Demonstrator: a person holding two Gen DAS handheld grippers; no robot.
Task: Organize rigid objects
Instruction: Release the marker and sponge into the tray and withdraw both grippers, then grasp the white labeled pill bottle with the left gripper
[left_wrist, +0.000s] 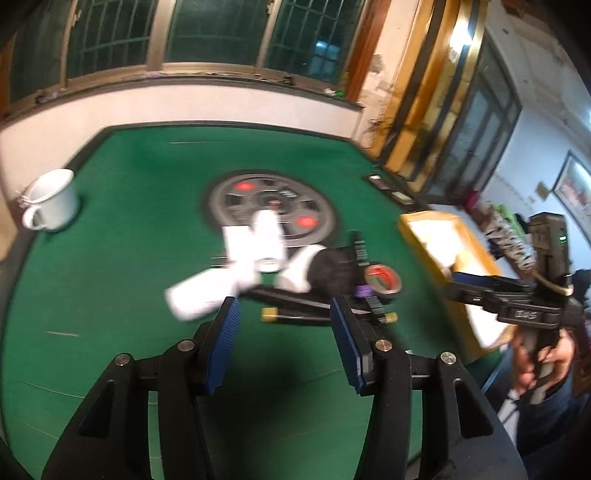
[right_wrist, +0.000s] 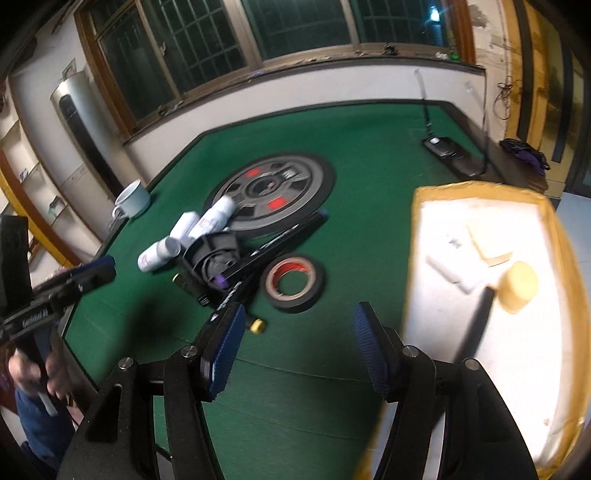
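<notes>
A heap of loose items lies mid-table: white bottles (left_wrist: 199, 295) (right_wrist: 159, 254), a black round device (right_wrist: 214, 258), long black tools with yellow ends (left_wrist: 295, 314) and a roll of black tape with a red core (right_wrist: 295, 280) (left_wrist: 382, 280). My left gripper (left_wrist: 284, 332) hangs open above the table just short of the heap, its blue pads bare. The right gripper (right_wrist: 299, 332) is open too, with nothing between its fingers, near the tape roll and beside the yellow-rimmed box (right_wrist: 417, 221). Each gripper shows in the other's view: right (left_wrist: 458, 284), left (right_wrist: 99, 269).
In the box lie a yellow cylinder (right_wrist: 519, 288), a white carton (right_wrist: 454, 266) and a black rod (right_wrist: 476, 325). A grey wheel-shaped disc (right_wrist: 273, 192) sits in the green table's centre. A white mug (left_wrist: 51, 203) stands far left, and a black device with a cable (right_wrist: 447, 147) far right.
</notes>
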